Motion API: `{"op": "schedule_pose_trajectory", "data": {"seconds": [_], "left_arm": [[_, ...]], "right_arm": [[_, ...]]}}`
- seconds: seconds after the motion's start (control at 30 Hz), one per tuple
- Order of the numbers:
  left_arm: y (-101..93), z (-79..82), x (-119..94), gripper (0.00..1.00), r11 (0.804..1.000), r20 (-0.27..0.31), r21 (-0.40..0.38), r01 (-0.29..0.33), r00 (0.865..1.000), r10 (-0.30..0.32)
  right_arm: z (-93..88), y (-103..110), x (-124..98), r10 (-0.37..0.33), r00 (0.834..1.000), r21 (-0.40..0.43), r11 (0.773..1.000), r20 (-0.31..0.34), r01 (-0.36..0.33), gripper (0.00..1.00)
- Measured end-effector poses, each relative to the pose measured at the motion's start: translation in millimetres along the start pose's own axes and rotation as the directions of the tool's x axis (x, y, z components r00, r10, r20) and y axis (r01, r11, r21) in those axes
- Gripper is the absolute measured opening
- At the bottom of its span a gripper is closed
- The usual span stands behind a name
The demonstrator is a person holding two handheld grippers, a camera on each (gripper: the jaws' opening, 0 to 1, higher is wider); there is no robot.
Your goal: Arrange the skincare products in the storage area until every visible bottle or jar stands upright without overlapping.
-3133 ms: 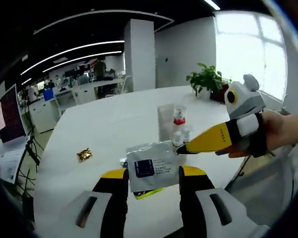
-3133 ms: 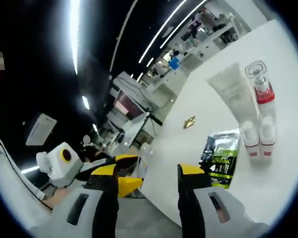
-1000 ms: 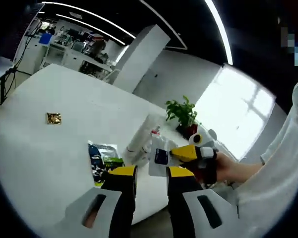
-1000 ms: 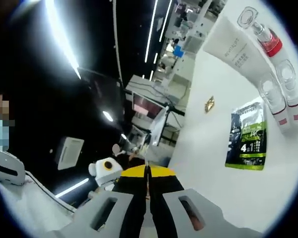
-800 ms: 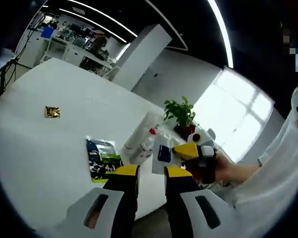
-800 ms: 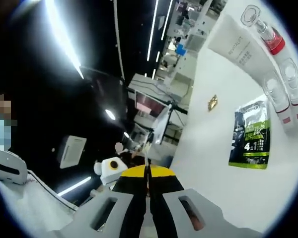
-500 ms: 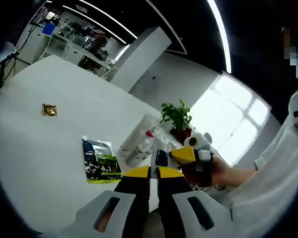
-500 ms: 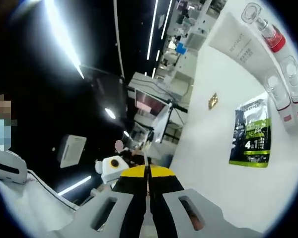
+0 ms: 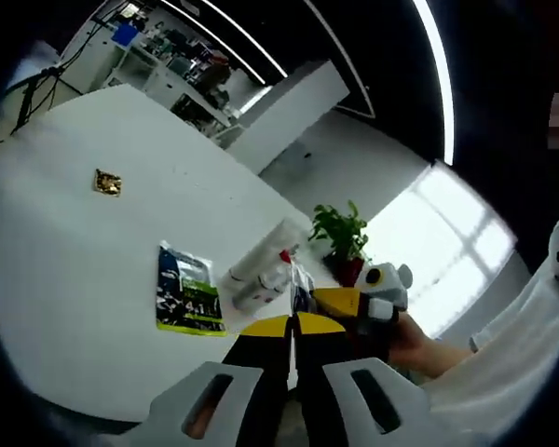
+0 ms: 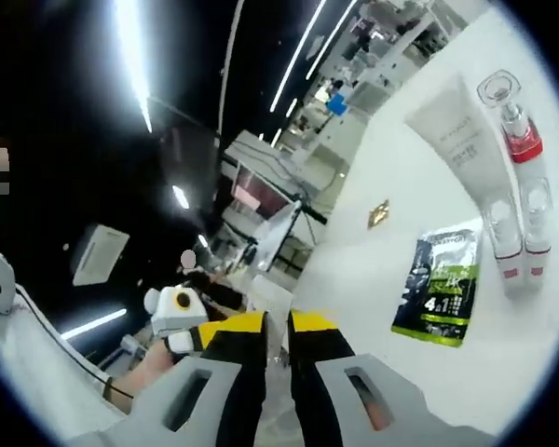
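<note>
one white table (image 9: 65, 270), smooth and matte, carries the lot. on it lie one white squeeze tube (image 10: 458, 140), one green-and-black flat sachet (image 10: 437, 290) printed "4 in 1", two small clear bottles (image 10: 524, 230) with red bands at their bases, one clear pump bottle with a red collar (image 10: 510, 119), and one small gold foil packet (image 10: 378, 214). none of the bottles stands upright: the tube, the pump bottle and the two small bottles all lie on their sides, long axes roughly parallel and close together in a row, the sachet flat just beside them, the gold packet well apart on bare table.

in the left gripper view the same cluster sits near the table's far edge, with the sachet (image 9: 186, 290) nearest the camera and one potted green plant (image 9: 340, 232) beyond.

the left gripper (image 9: 292, 328) has its yellow-tipped jaws pressed together on the edge of a thin, glossy white sachet (image 9: 300, 291), held off the table edge-on. the right gripper (image 10: 277, 327) has its jaws nearly closed, a narrow gap between them; i cannot tell whether they grip the thin white sachet (image 10: 269, 300) seen just past their tips.
</note>
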State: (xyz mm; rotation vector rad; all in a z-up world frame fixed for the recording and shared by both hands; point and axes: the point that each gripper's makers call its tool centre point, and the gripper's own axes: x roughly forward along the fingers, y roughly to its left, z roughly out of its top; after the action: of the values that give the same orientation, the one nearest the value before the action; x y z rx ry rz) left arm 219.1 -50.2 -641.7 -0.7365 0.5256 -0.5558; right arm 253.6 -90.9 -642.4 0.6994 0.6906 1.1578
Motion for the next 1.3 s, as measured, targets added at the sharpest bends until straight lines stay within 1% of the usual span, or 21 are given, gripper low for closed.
{"op": "schedule_pose_trajectory", "data": {"seconds": [0.07, 0.2, 0.3, 0.33, 0.4, 0.43, 0.47, 0.5, 0.6, 0.63, 0.67, 0.73, 0.8, 0.83, 0.9, 0.97, 1.0, 1.07, 1.13, 1.2, 1.3], "left_arm": [[-0.7, 0.1, -1, 0.01, 1.000, 0.006, -0.007, -0.001, 1.000, 0.001], [-1.8, 0.2, -3, 0.01, 1.000, 0.016, -0.010, -0.010, 1.000, 0.010], [-2.1, -0.3, -7, 0.01, 1.000, 0.026, -0.016, -0.019, 0.999, 0.019], [-2.5, -0.9, -8, 0.01, 1.000, 0.027, -0.020, -0.023, 0.999, 0.024], [-2.6, -2.5, -9, 0.01, 0.999, 0.025, -0.015, -0.034, 0.999, 0.035], [-2.7, -2.8, -9, 0.01, 0.999, 0.027, -0.014, -0.037, 0.999, 0.037], [-2.2, -2.5, -9, 0.01, 0.999, 0.031, -0.021, -0.041, 0.999, 0.041], [-1.5, -2.1, -9, 0.01, 0.999, 0.032, -0.026, -0.044, 0.998, 0.045], [0.1, 0.6, -10, 0.01, 0.999, 0.042, -0.022, -0.049, 0.998, 0.050], [3.0, 1.3, -11, 0.01, 0.998, 0.042, -0.028, -0.056, 0.997, 0.057], [6.7, 1.1, -11, 0.01, 0.997, 0.037, -0.038, -0.066, 0.997, 0.068], [12.3, 0.4, -12, 0.01, 0.995, 0.031, -0.045, -0.085, 0.996, 0.086], [18.6, 0.0, -13, 0.01, 0.993, 0.026, -0.071, -0.096, 0.995, 0.098], [22.3, 0.4, -15, 0.01, 0.992, 0.028, -0.077, -0.099, 0.994, 0.102], [28.8, 0.6, -17, 0.01, 0.990, 0.025, -0.091, -0.111, 0.993, 0.114], [35.9, 0.3, -20, 0.01, 0.987, 0.015, -0.102, -0.126, 0.992, 0.128], [42.2, 0.2, -22, 0.01, 0.983, 0.006, -0.108, -0.146, 0.989, 0.148], [51.3, -1.3, -25, 0.00, 0.979, -0.023, -0.097, -0.177, 0.984, 0.175], [60.7, -3.0, -26, 0.00, 0.976, -0.048, -0.086, -0.201, 0.979, 0.198], [71.2, -5.2, -26, 0.00, 0.972, -0.071, -0.095, -0.217, 0.975, 0.211], [86.4, -8.3, -24, 0.00, 0.967, -0.101, -0.104, -0.234, 0.969, 0.224]], "right_arm": [[2.0, 1, -1, -0.004, 1.000, -0.010, 1.000, 0.005, 0.004, 0.09], [6.5, 3, -2, -0.011, 1.000, -0.067, 0.998, 0.018, 0.012, 0.07], [6.6, 6, -2, -0.012, 1.000, -0.115, 0.993, 0.005, 0.013, 0.05], [5.7, 4, -3, -0.029, 1.000, -0.161, 0.987, -0.009, 0.027, 0.04], [6.5, 6, -3, -0.051, 0.999, -0.217, 0.975, -0.007, 0.049, 0.02], [9.0, 8, -3, -0.052, 0.999, -0.244, 0.968, 0.013, 0.054, 0.01], [11.0, 12, -2, -0.053, 0.998, -0.278, 0.959, 0.038, 0.061, 0.01], [10.7, 13, -1, -0.062, 0.997, -0.300, 0.951, 0.041, 0.071, 0.01], [4.0, 3, 0, -0.153, 0.988, -0.353, 0.925, -0.008, 0.140, 0.01], [1.3, 0, 2, -0.184, 0.982, -0.402, 0.902, -0.032, 0.156, 0.01], [1.5, -2, 6, -0.200, 0.979, -0.441, 0.883, -0.040, 0.162, 0.01], [0.2, -3, 11, -0.221, 0.974, -0.481, 0.860, -0.053, 0.169, 0.01], [-0.5, -7, 18, -0.249, 0.967, -0.533, 0.827, -0.062, 0.179, 0.01], [-2.1, -8, 22, -0.262, 0.963, -0.566, 0.805, -0.065, 0.180, 0.01], [-5.0, -8, 29, -0.260, 0.964, -0.578, 0.797, -0.065, 0.176, 0.01], [-10.4, -13, 36, -0.276, 0.957, -0.574, 0.799, -0.088, 0.178, 0.01], [-13.8, -17, 41, -0.287, 0.953, -0.576, 0.797, -0.100, 0.180, 0.01], [-21.4, -21, 48, -0.317, 0.940, -0.602, 0.778, -0.127, 0.180, 0.01], [-28.4, -28, 56, -0.343, 0.928, -0.640, 0.747, -0.144, 0.177, 0.01], [-32.3, -34, 64, -0.353, 0.923, -0.660, 0.731, -0.151, 0.171, 0.01], [-36.4, -46, 75, -0.367, 0.916, -0.658, 0.731, -0.159, 0.179, 0.01]]}}
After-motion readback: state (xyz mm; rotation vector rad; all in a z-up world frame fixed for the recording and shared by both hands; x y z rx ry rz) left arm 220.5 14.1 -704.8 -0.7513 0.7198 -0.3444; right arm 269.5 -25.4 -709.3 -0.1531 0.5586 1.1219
